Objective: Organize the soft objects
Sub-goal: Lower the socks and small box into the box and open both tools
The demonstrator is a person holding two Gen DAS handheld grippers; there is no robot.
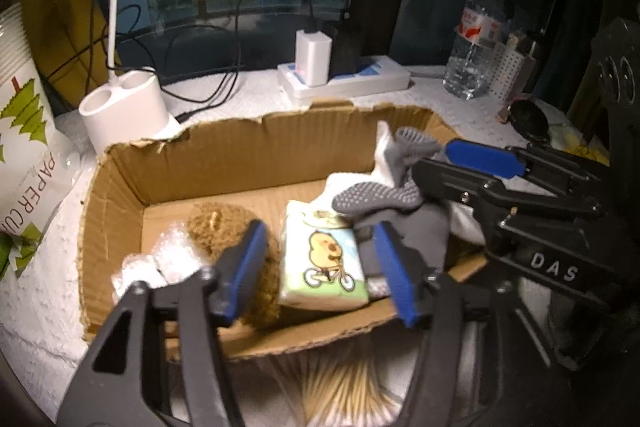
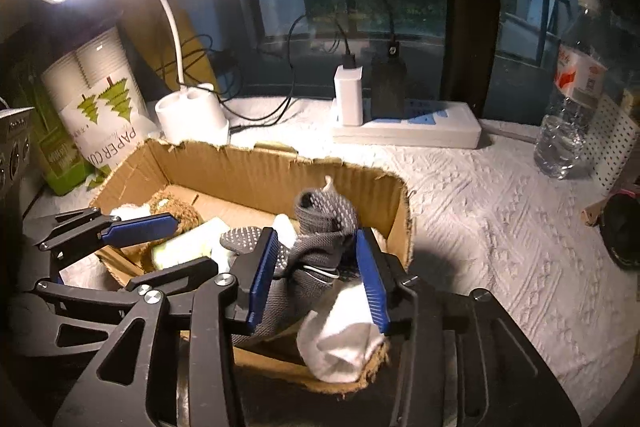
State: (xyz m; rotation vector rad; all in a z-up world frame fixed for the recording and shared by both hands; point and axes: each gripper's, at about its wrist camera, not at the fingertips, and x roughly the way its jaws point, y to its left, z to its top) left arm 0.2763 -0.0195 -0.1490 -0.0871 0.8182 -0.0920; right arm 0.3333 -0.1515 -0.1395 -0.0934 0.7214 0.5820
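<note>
An open cardboard box [image 1: 224,155] holds soft things: a brown fuzzy toy [image 1: 224,223], a tissue pack with a cartoon cyclist [image 1: 322,259], bubble wrap [image 1: 160,259], grey dotted socks [image 1: 376,197] and white socks. My left gripper [image 1: 320,267] is open above the tissue pack and holds nothing. My right gripper [image 2: 316,267] is open over the box's right end [image 2: 396,203], its pads either side of the grey socks [image 2: 312,251] without pinching them. A white sock [image 2: 340,331] hangs over the near box wall. The right gripper also shows in the left wrist view [image 1: 452,163].
A white lamp base [image 1: 124,107], a pack of paper cups [image 1: 24,115], a power strip with chargers [image 1: 344,75] and a water bottle [image 1: 476,43] stand behind the box. Wooden sticks [image 1: 344,383] lie in front of it. White textured cloth [image 2: 500,211] covers the table.
</note>
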